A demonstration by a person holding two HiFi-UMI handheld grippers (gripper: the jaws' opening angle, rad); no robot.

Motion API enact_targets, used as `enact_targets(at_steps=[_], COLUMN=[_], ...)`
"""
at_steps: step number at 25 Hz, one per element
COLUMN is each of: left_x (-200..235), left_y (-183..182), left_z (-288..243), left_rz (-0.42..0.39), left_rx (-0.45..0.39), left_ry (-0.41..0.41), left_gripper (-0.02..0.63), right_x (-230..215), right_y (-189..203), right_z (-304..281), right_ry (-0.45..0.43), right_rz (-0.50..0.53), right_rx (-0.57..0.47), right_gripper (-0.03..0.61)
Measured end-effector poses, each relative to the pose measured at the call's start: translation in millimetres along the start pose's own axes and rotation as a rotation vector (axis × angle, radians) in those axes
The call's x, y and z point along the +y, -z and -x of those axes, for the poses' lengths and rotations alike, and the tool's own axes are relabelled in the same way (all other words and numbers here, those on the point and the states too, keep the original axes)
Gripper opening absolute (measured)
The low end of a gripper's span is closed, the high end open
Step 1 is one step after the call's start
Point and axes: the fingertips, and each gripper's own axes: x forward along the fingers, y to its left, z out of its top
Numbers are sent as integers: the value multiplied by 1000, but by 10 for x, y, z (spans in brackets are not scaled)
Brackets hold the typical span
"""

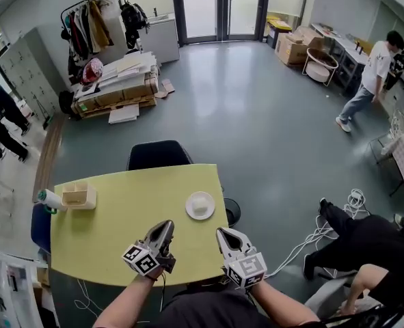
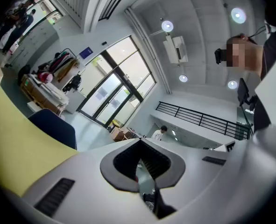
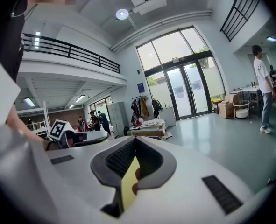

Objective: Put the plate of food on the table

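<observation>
A white plate (image 1: pixel 200 205) with a pale heap of food on it rests on the yellow-green table (image 1: pixel 119 231), near the table's right edge. Both grippers hover over the near side of the table, short of the plate and apart from it. My left gripper (image 1: pixel 166 225) is to the plate's lower left, its jaws together and empty (image 2: pixel 140 141). To the plate's lower right is my right gripper (image 1: pixel 222 232), also with jaw tips meeting and nothing held (image 3: pixel 135 139). The plate is in neither gripper view.
A small wooden box (image 1: pixel 78 195) and a white roll (image 1: pixel 48 199) sit at the table's left end. A dark blue chair (image 1: pixel 158 154) stands behind the table. A person in black (image 1: pixel 366 241) sits on the floor at the right beside white cables (image 1: pixel 321 232).
</observation>
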Motion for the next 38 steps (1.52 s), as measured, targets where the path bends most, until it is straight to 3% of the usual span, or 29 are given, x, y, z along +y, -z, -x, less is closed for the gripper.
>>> enact_targets(at_steps=[7,16,25,38], left_x=[-559,-941,-993,-946], left_y=[-116,-203,-268,-311], left_z=[86,99,106,136], left_rz=[-165,-320,-330,-348], left_rx=[38,36,41,50], left_ry=[62,45,31,-9], left_gripper=[9,9,9,9], right_x=[118,331,477,525], right_y=[-321,-557,-531,-581], right_z=[-33,-116,-155,-110], right_ry=[-43,-82,-89,-67], right_rz=[79,145,176,193], right_rx=[-39,-38,0,-21], right_gripper=[12,12,12,12])
